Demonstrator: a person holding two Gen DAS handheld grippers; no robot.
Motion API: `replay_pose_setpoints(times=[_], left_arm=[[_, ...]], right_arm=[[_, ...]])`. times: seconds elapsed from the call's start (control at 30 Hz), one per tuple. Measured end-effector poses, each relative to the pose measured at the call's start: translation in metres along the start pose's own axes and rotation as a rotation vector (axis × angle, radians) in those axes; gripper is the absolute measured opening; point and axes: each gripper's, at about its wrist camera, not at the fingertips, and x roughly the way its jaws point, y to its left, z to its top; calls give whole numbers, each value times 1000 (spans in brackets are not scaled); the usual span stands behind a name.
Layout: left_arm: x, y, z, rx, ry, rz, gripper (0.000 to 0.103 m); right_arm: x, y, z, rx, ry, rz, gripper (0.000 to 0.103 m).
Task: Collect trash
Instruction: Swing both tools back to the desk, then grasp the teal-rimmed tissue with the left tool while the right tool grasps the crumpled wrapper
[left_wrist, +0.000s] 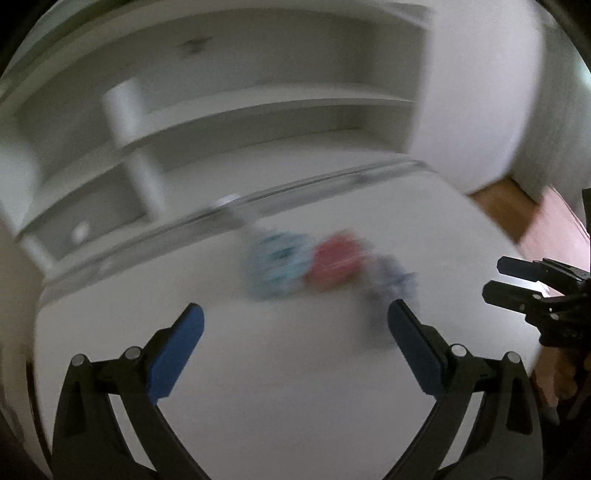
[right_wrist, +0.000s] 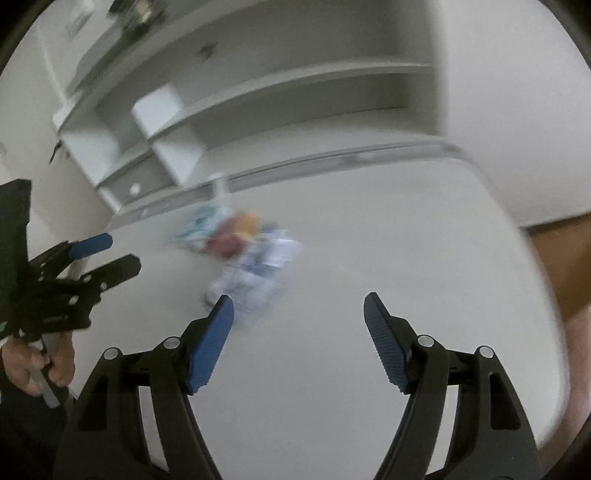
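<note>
A white table (left_wrist: 295, 387) with a rounded edge fills the lower part of both views. Behind it stands a white shelf unit (left_wrist: 258, 110) with open compartments, beside a plain white wall (right_wrist: 517, 110). A strip of brown wooden floor (left_wrist: 517, 210) shows past the table's right edge; the light is dim and even.

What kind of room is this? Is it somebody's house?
Probably a room in a home, though the pictures are blurry. There is a white table with a little pile of colourful wrappers on it, white wall shelves behind, and a wooden floor.
</note>
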Motion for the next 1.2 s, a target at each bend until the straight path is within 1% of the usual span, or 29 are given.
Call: replay_pose_setpoints(times=[0.07, 0.13, 0.2, 0.23, 0.33, 0.4, 0.5, 0.53, 0.63, 0.77, 0.9, 1.03, 1.07, 1.13, 1.17, 1.2], left_arm=[[0, 19, -8, -30, 14, 15, 96], [-3, 35, -23, -53, 22, 24, 96], [1, 47, -29, -69, 32, 15, 96], [2, 53, -32, -72, 36, 12, 96], [9, 54, -33, -69, 43, 6, 96], [17, 52, -26, -54, 40, -17, 96], [28, 44, -15, -22, 36, -29, 96], [33, 39, -10, -4, 31, -34, 96], [47, 23, 2, 44, 27, -53, 96], [64, 8, 14, 95, 36, -65, 96], [82, 3, 22, 92, 54, -89, 96], [92, -1, 25, 90, 54, -87, 95], [94, -1, 26, 89, 54, -85, 90], [95, -1, 27, 80, 61, -99, 73], [95, -1, 27, 77, 69, -109, 57], [93, -2, 27, 77, 75, -124, 37]], right_arm=[[25, 23, 8, -36, 43, -3, 71], [45, 39, 11, -58, 72, -10, 71], [64, 52, 13, -76, 94, -43, 71], [70, 55, 15, -86, 99, -73, 71], [78, 61, 18, -108, 95, -132, 71], [79, 59, 19, -113, 91, -152, 71], [81, 56, 20, -120, 83, -200, 71], [81, 53, 19, -118, 84, -206, 69], [80, 47, 18, -110, 91, -200, 42], [65, 40, 19, -103, 66, -166, 13], [55, 32, 15, -97, 59, -151, 13], [47, 27, 11, -80, 51, -122, 12], [44, 26, 10, -77, 47, -121, 12], [39, 24, 10, -73, 42, -116, 12], [37, 23, 9, -70, 40, -115, 12], [36, 22, 9, -68, 37, -115, 12]])
